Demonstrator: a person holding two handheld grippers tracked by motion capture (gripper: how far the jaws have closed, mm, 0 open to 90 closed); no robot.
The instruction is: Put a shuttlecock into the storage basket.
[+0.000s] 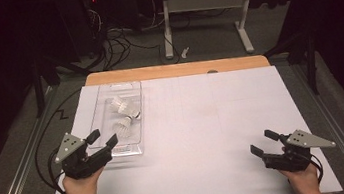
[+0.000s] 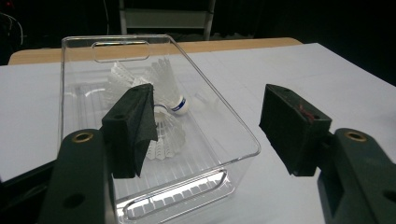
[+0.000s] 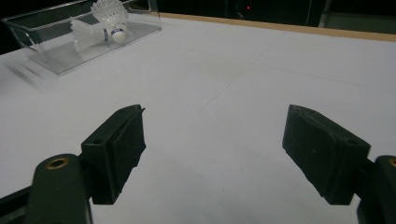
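Observation:
A clear plastic bin (image 1: 129, 150) stands on the left of the white table and holds three white shuttlecocks (image 1: 123, 127). My left gripper (image 1: 103, 138) hovers open at the bin's near end. In the left gripper view its left jaw is over the bin (image 2: 215, 91) and its right jaw is outside the long wall. The shuttlecocks (image 2: 166, 88) lie beyond the left jaw. My right gripper (image 1: 263, 142) stands open and empty near the front right of the table. In the right gripper view (image 3: 215, 149) the bin (image 3: 28, 32) and a shuttlecock (image 3: 95, 32) show far off at the upper left.
The table is covered by a white sheet (image 1: 203, 118), with a wooden strip (image 1: 176, 69) along the far edge. Metal rails run down both sides. Beyond the table are cables (image 1: 118, 46) on the floor and a white desk frame (image 1: 205, 17).

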